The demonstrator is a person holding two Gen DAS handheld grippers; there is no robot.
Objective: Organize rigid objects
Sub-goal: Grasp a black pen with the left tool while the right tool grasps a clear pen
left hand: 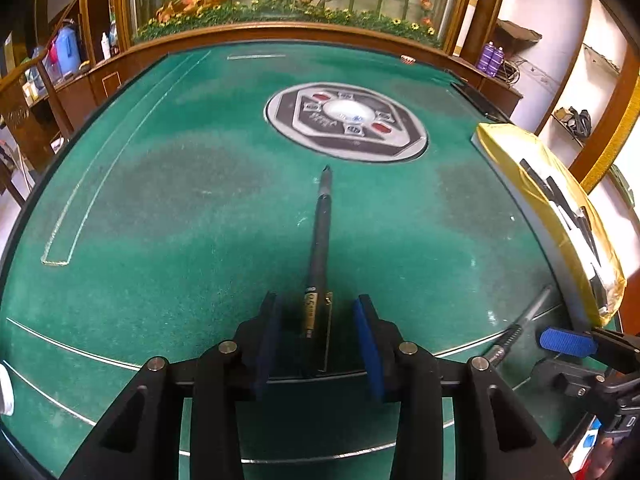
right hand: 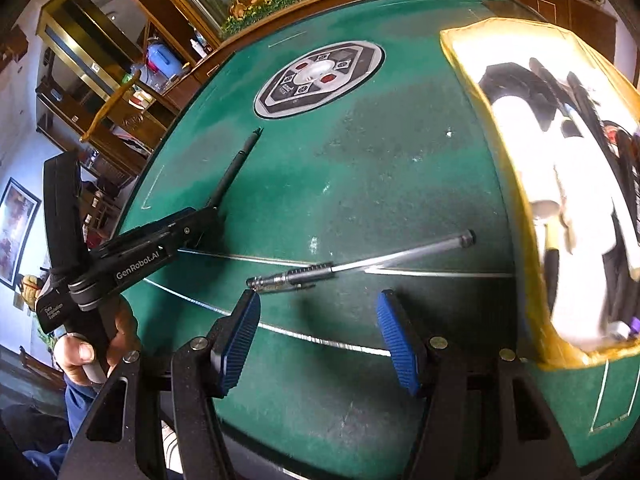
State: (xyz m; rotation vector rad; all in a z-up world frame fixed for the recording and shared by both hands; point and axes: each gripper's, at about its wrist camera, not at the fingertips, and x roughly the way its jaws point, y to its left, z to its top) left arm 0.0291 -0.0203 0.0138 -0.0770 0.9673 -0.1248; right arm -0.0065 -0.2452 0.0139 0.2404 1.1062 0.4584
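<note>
The work surface is a green felt table (left hand: 168, 184) with a round control panel (left hand: 346, 120) at its centre. A black pen (left hand: 322, 232) lies on the felt, its rear end between the spread jaws of the left gripper (left hand: 318, 332), with no contact visible. The right gripper (right hand: 318, 332) is likewise open, positioned near a silver pen (right hand: 360, 264) lying on the felt. A yellow-rimmed tray (right hand: 464, 64) holding further items stands at the table's right side.
</note>
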